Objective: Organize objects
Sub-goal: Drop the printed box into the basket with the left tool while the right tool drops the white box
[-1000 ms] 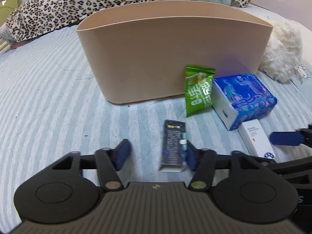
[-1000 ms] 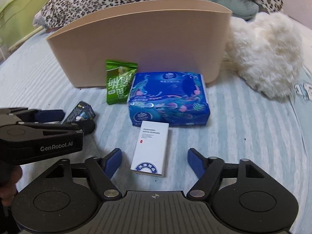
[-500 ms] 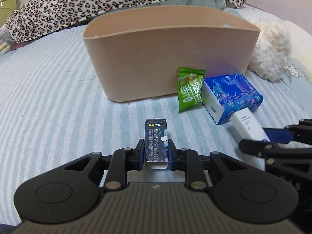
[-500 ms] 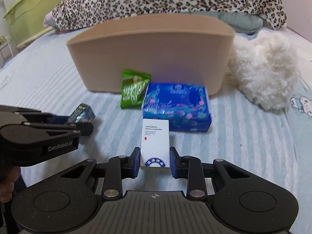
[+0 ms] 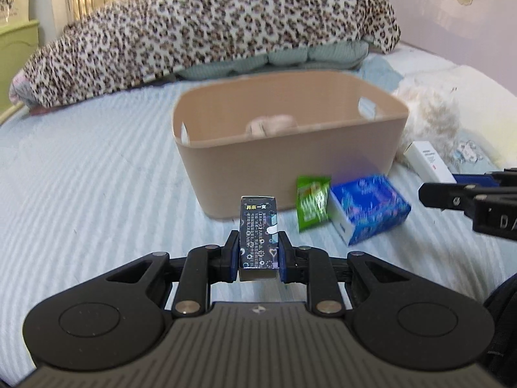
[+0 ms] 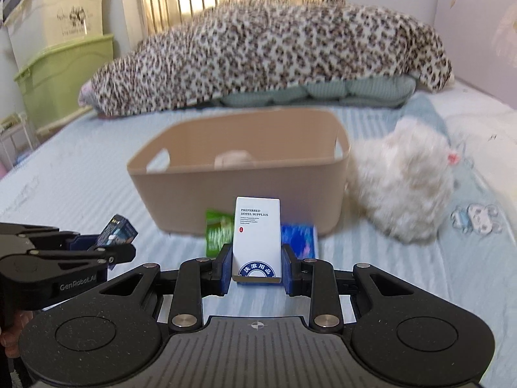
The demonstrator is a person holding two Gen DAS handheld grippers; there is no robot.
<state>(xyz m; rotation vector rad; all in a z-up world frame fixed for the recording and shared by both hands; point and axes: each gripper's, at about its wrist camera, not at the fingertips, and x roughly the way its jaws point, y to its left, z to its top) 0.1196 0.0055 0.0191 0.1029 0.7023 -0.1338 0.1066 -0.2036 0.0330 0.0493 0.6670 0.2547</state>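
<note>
Left gripper (image 5: 258,253) is clamped tight on the dark box (image 5: 258,232); right gripper (image 6: 257,266) pinches the white box (image 6: 257,237). Both hang in front of the tan bin (image 6: 239,190); green packet (image 5: 312,203) leans against it.

Right tongs (image 6: 257,266) clamp white box (image 6: 257,236); bin (image 6: 239,190) contents blurred.

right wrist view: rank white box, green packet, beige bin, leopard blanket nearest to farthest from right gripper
1. white box, clamped in the right gripper
2. green packet, just beyond, left
3. beige bin, behind the packet
4. leopard blanket, far back
</note>
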